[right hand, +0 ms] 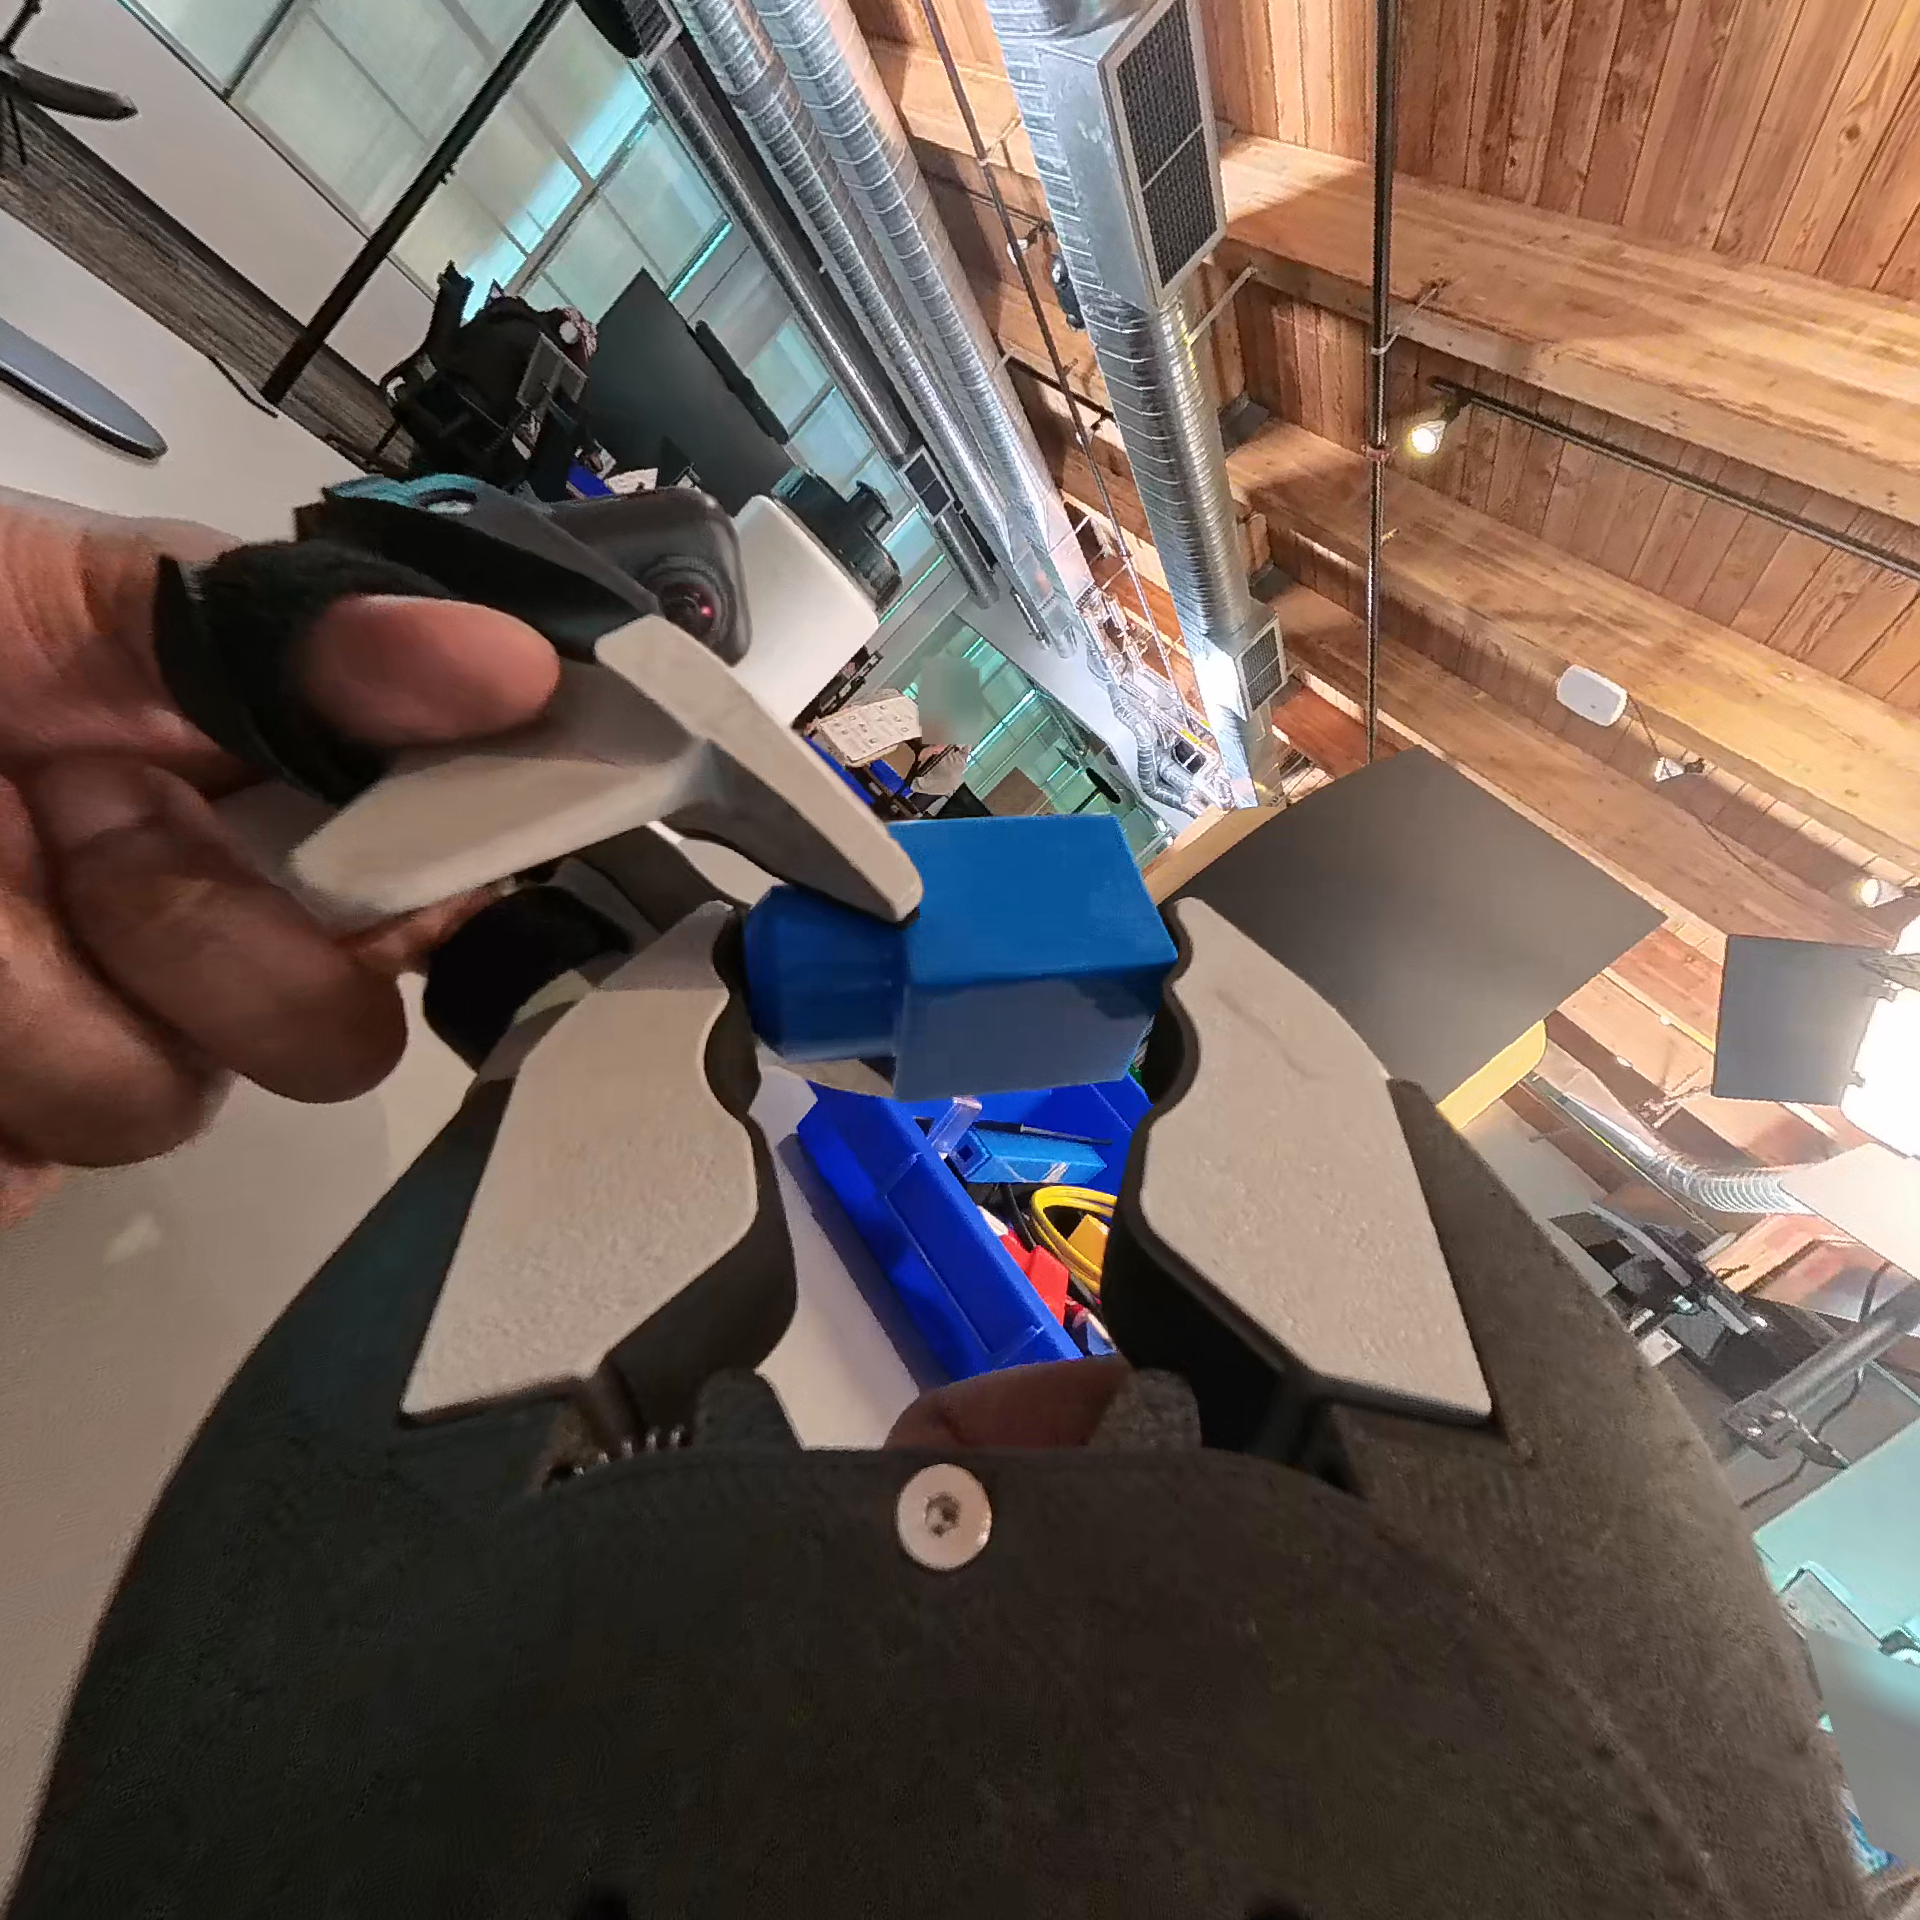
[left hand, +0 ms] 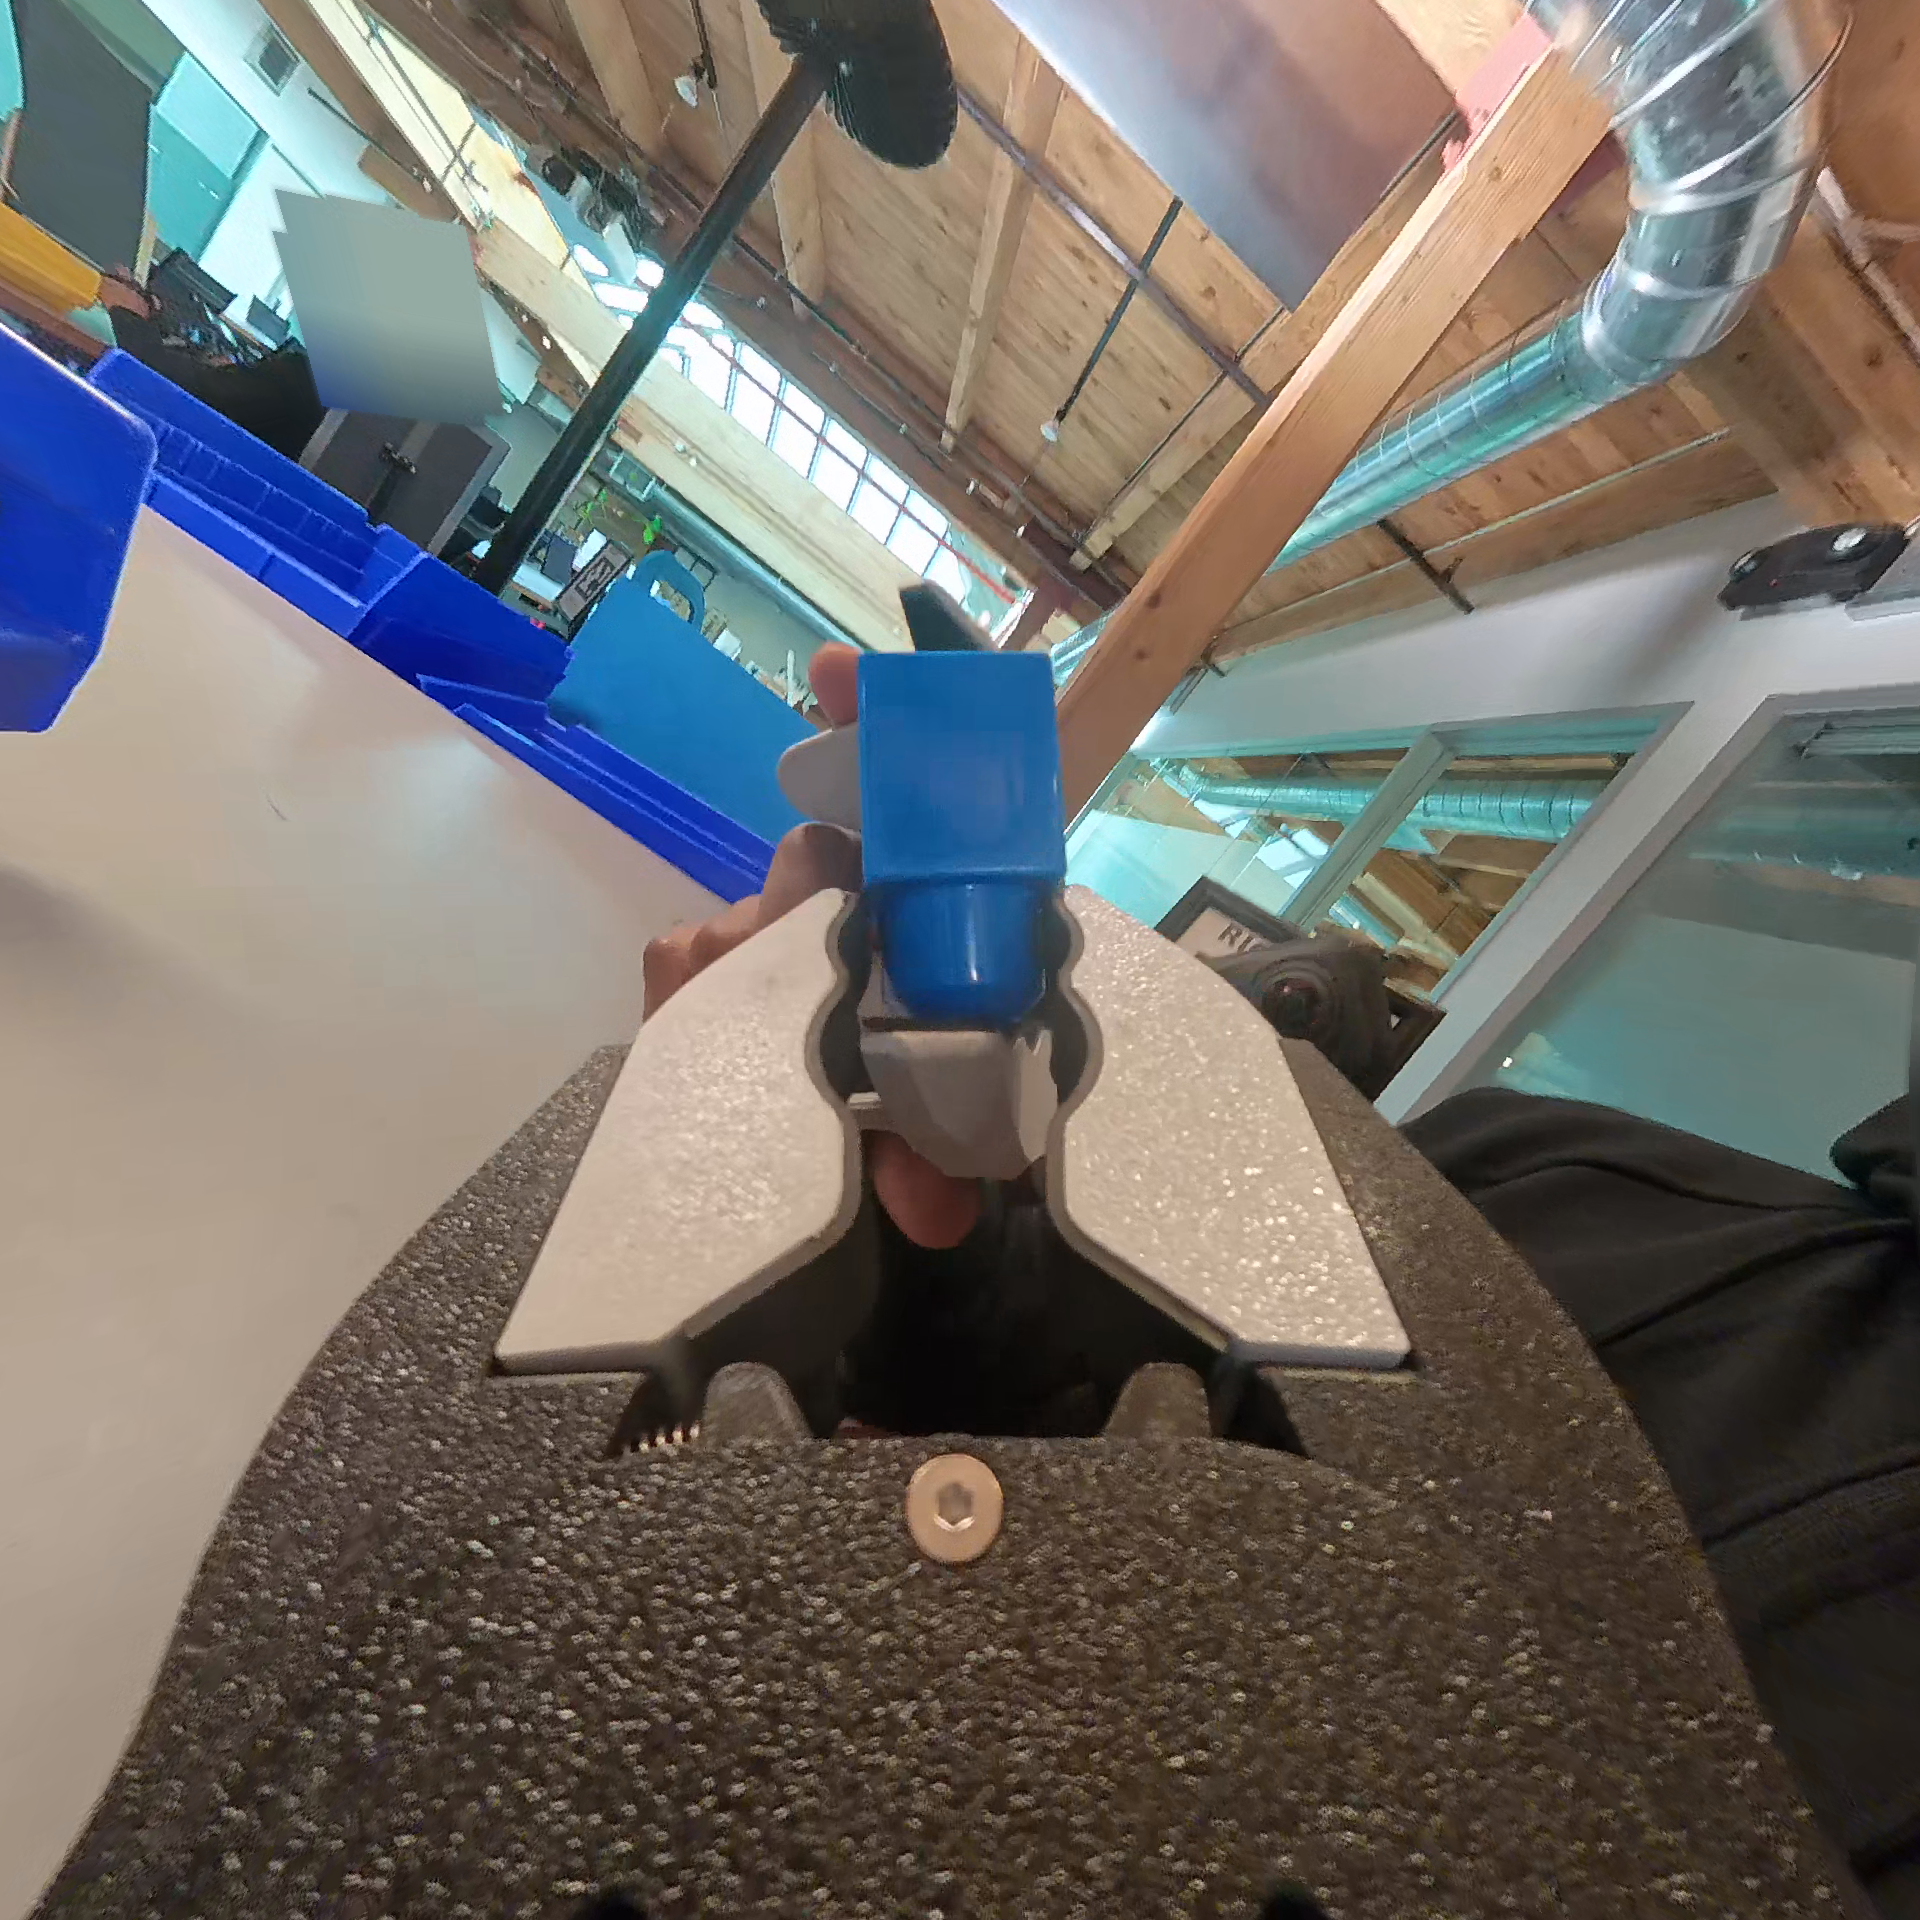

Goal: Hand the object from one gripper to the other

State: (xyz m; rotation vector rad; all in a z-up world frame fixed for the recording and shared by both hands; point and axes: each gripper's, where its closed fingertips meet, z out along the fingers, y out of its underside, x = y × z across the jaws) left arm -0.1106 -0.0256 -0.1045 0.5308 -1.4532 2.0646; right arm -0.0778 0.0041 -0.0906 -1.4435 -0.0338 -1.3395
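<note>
The blue object [left hand: 956,769], a square block with a round stub, is up in the air between both grippers. My left gripper [left hand: 956,935] is shut on the round stub. In the right wrist view the left gripper [right hand: 873,987] comes in from the left, held by a hand [right hand: 156,831], and pinches the stub from above and below. My right gripper [right hand: 951,935] spans the blue object [right hand: 1029,966] lengthwise, one fingertip touching the stub end and the other the block's far face. One of its fingers [left hand: 914,1101] shows under the stub in the left wrist view.
Blue bins [left hand: 62,582] stand along a white table [left hand: 260,1039]. Below the grippers, a blue bin [right hand: 935,1247] holds several small coloured parts. A black sleeve [left hand: 1662,1351] is at the right. Wooden ceiling beams and metal ducts are overhead. Both grippers' tips are close together, under 4 cm apart.
</note>
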